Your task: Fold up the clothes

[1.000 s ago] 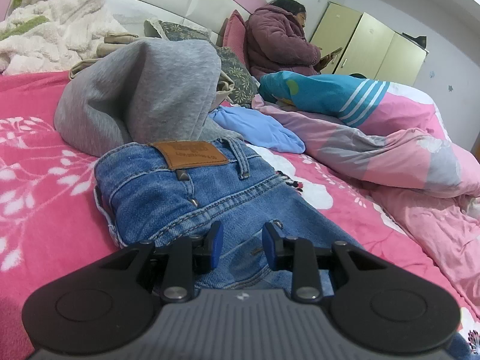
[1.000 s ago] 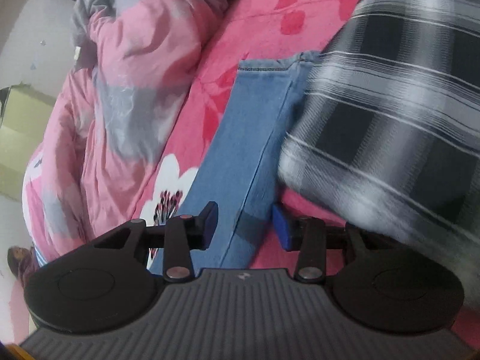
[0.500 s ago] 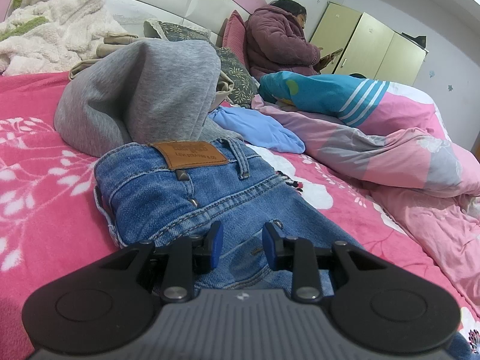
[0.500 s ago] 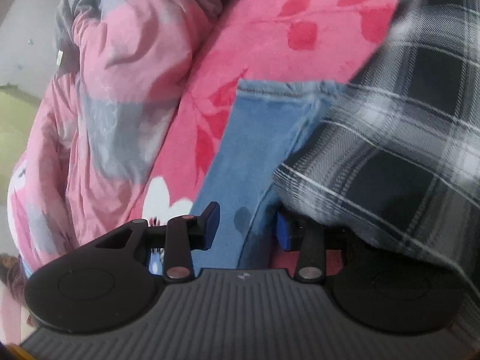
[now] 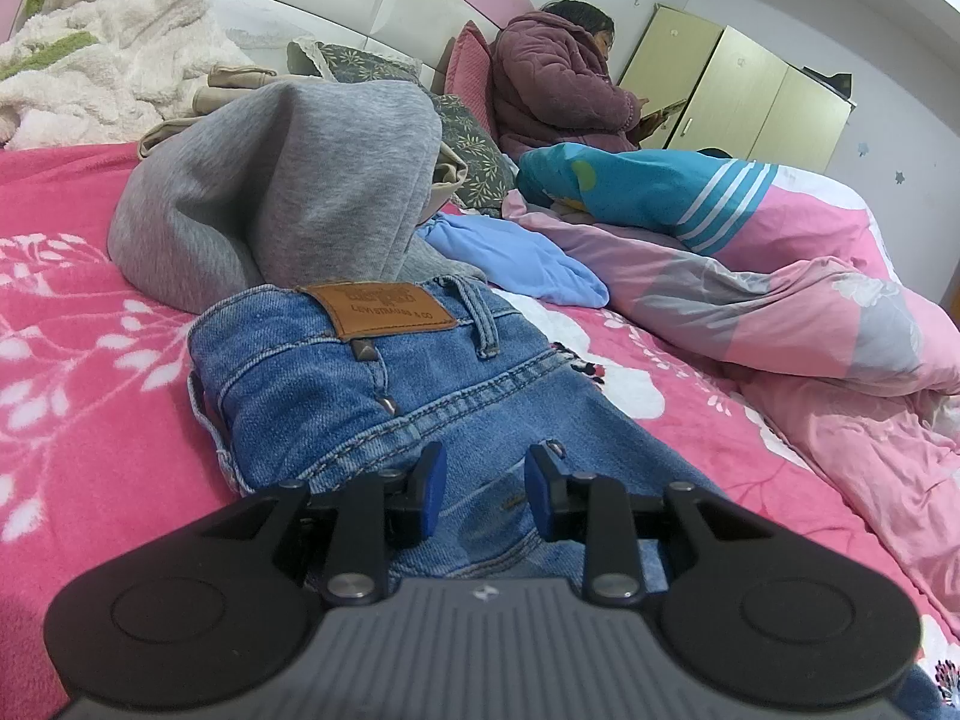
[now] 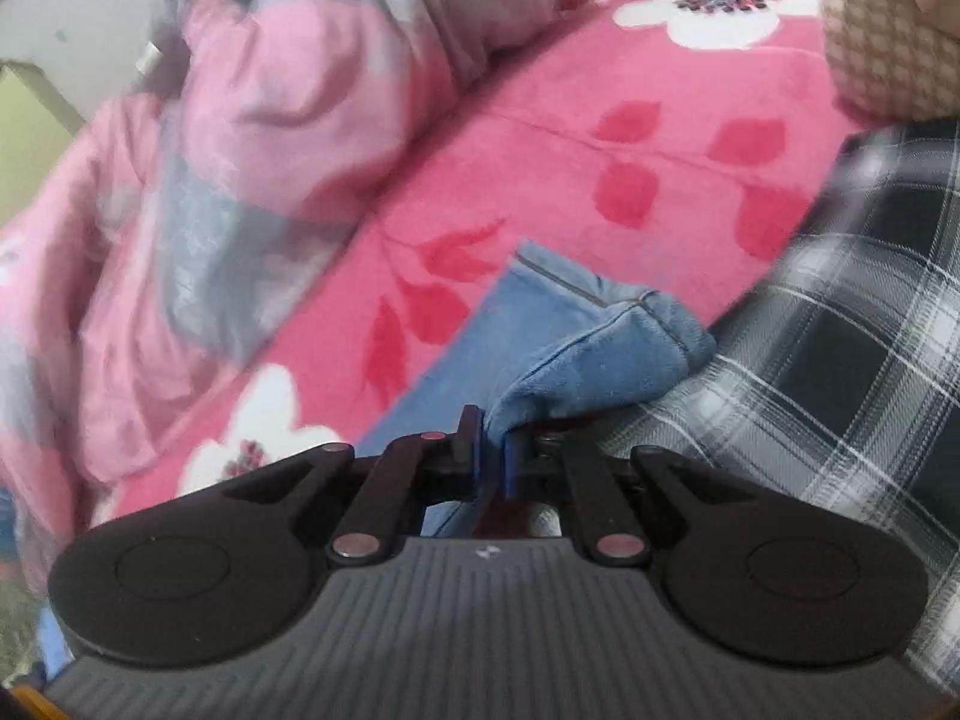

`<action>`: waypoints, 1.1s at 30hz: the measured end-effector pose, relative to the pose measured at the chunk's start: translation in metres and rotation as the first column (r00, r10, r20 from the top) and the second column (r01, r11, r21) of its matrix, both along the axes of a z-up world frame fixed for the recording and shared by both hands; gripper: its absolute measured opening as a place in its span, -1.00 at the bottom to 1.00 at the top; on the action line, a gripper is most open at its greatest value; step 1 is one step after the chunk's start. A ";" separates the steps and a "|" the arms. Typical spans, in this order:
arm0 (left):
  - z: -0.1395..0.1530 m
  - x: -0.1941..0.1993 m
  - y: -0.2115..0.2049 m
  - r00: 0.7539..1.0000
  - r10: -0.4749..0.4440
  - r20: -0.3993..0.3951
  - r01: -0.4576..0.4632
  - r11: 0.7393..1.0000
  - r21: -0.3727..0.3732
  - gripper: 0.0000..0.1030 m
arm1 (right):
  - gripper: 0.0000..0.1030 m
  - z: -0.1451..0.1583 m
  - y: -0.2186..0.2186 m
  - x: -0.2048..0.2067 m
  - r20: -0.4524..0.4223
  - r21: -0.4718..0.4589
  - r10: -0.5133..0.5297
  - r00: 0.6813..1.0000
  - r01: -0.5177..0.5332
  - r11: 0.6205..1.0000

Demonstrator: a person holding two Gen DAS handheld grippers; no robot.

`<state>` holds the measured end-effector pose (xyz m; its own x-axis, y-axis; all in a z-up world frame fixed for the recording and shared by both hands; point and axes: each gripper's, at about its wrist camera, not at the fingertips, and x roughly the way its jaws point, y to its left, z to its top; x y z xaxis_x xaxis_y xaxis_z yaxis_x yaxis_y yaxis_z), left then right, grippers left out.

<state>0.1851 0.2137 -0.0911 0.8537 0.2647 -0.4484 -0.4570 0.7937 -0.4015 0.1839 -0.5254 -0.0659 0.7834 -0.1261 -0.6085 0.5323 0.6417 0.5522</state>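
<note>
Right gripper (image 6: 492,459): jaws pressed together, pinching the hem end of the jeans (image 6: 576,354), lifted into a fold off the pink floral blanket (image 6: 600,120). A black-and-white plaid garment (image 6: 840,372) lies just beside it. Left gripper (image 5: 485,495): jaws partly spread, pads resting over the seat of the jeans (image 5: 360,390), clamping nothing visible. The waistband end lies against a grey sweatshirt (image 5: 282,192). A pink quilt (image 5: 810,312) is bunched to the right.
</note>
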 end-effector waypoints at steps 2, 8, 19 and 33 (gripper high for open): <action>0.000 0.000 0.000 1.000 0.000 -0.001 0.000 1.000 0.000 -0.42 | -0.89 0.013 0.002 -0.005 0.022 -0.037 0.022 1.000 -0.021 0.999; 0.001 0.001 0.000 1.000 0.000 0.000 0.000 1.000 -0.002 -0.42 | -0.69 0.017 -0.034 -0.036 -0.063 -0.104 -0.146 0.987 0.139 0.985; 0.000 0.000 -0.001 1.000 0.002 -0.003 -0.002 1.000 0.005 -0.42 | -0.68 0.037 -0.001 -0.019 0.000 -0.092 0.130 0.991 -0.130 0.987; 0.001 0.000 -0.001 1.000 0.002 -0.006 -0.002 1.000 0.016 -0.39 | -0.29 0.007 -0.038 0.054 -0.198 -0.154 0.185 0.962 -0.217 0.964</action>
<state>0.1856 0.2123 -0.0904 0.8507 0.2731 -0.4491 -0.4605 0.7991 -0.3864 0.2380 -0.5634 -0.0590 0.6824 -0.0929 -0.7251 0.4628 0.8227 0.3302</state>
